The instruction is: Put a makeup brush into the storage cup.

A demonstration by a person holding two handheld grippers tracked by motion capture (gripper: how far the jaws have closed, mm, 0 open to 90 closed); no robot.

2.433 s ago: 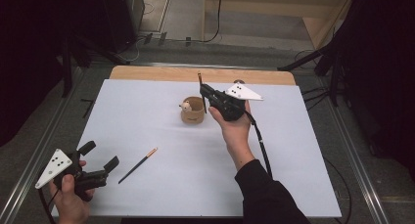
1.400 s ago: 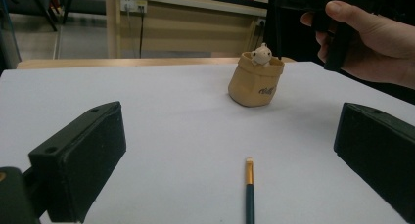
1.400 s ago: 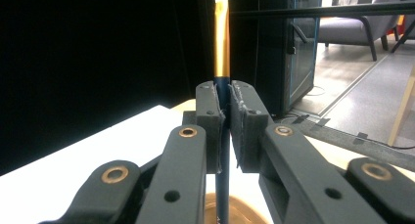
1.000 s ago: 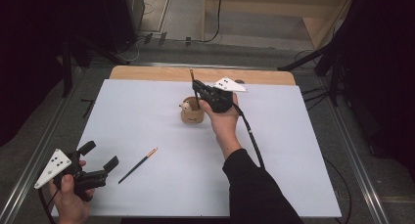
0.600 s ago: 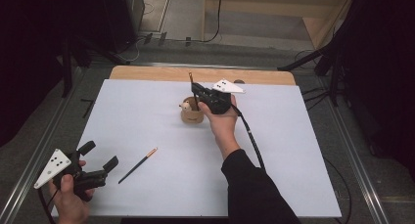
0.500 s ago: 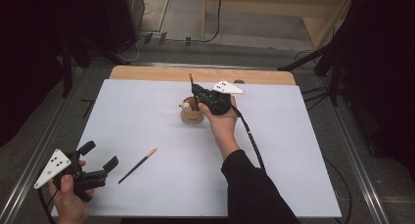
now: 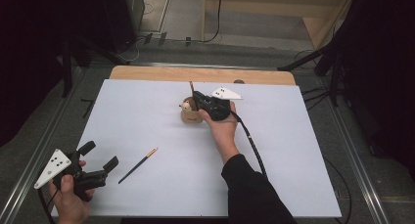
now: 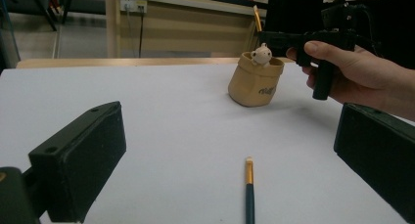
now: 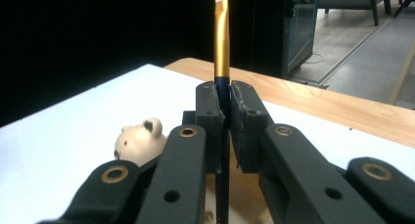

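A tan pouch-shaped holder (image 7: 190, 116) with a small bear figure (image 7: 185, 106) on its rim stands at the back middle of the white table (image 7: 293, 160). My right gripper (image 7: 195, 95) hangs just over it, shut on an upright brush (image 7: 191, 85) with a gold ferrule. In the right gripper view the pads clamp the dark handle (image 9: 222, 104), with the bear (image 9: 139, 141) below and to the left. A second brush (image 7: 138, 165) lies flat at the front left. My left gripper (image 7: 100, 160) rests open near it, nothing between its fingers (image 8: 78, 155).
The table's wooden back edge (image 7: 147, 73) runs behind the holder. The right gripper's cable (image 7: 252, 145) trails along the forearm. Metal rails (image 7: 29, 155) flank the table, and dark stands and floor cables lie beyond.
My right gripper has moved left over the holder and lowered the upright brush toward its mouth. The left gripper and the loose brush have stayed put.
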